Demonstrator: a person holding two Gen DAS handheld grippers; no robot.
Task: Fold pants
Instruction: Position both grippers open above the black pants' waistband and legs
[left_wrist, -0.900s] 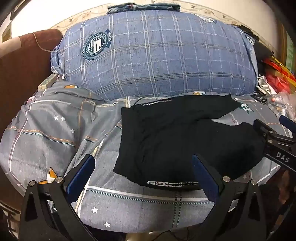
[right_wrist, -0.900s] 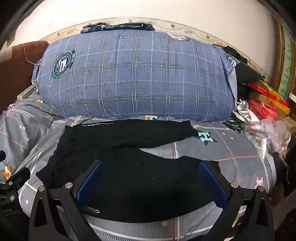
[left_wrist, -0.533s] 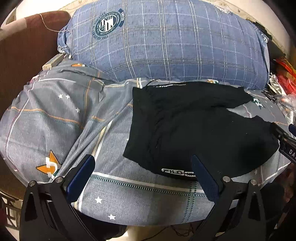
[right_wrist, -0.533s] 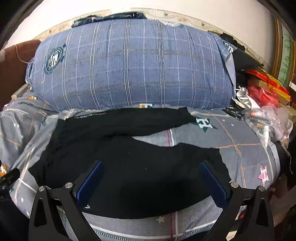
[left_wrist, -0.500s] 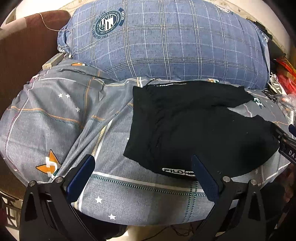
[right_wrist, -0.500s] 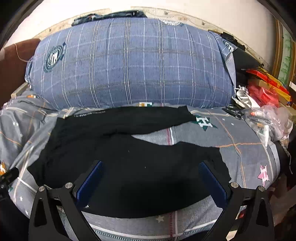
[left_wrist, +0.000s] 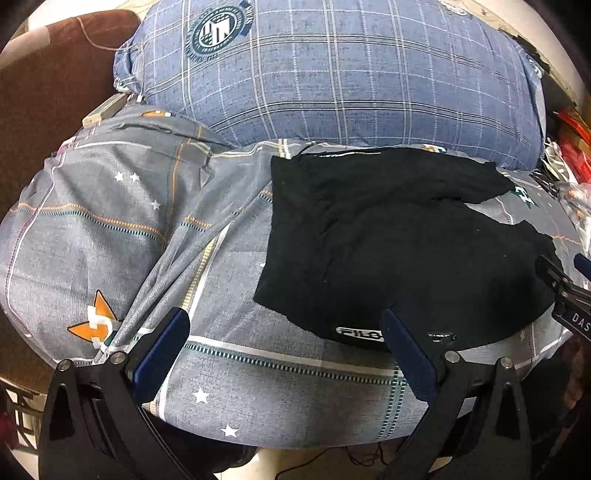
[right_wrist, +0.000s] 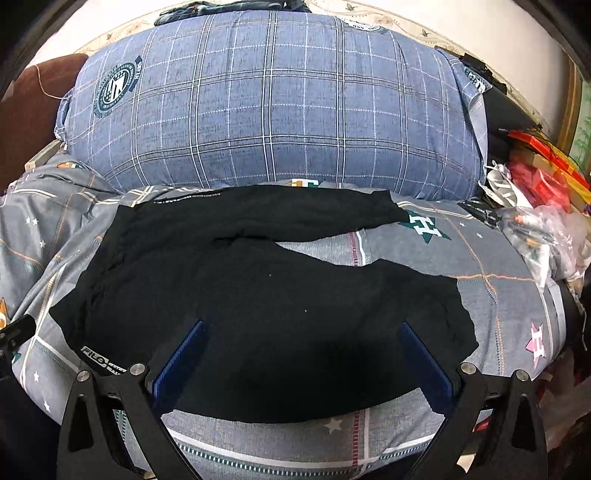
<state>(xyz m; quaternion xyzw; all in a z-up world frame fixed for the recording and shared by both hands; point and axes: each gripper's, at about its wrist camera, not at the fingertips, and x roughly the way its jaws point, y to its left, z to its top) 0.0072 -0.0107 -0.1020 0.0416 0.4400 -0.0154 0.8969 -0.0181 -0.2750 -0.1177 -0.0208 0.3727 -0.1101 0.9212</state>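
Black shorts (left_wrist: 399, 240) (right_wrist: 258, 295) lie spread flat on a grey patterned bed cover (left_wrist: 110, 229) (right_wrist: 498, 295), waistband to the left, two legs pointing right with a gap between them. My left gripper (left_wrist: 284, 328) hovers open above the cover at the waistband's near corner, its right finger (left_wrist: 406, 347) over the white logo. My right gripper (right_wrist: 301, 350) hangs open over the near leg, both blue pads apart with only cloth below. Nothing is held. The right gripper's tip (left_wrist: 565, 288) shows at the left wrist view's right edge.
A large blue plaid pillow (left_wrist: 332, 74) (right_wrist: 277, 107) lies behind the shorts. A brown cushion (left_wrist: 48, 81) is at the far left. Red packets and plastic bags (right_wrist: 543, 206) crowd the right side. The bed's near edge drops to the floor (left_wrist: 295, 461).
Both grippers have tilted downward and come closer over the bed, so the shorts and cover fill more of each view. The jaws stay wide open; the shorts have not moved.
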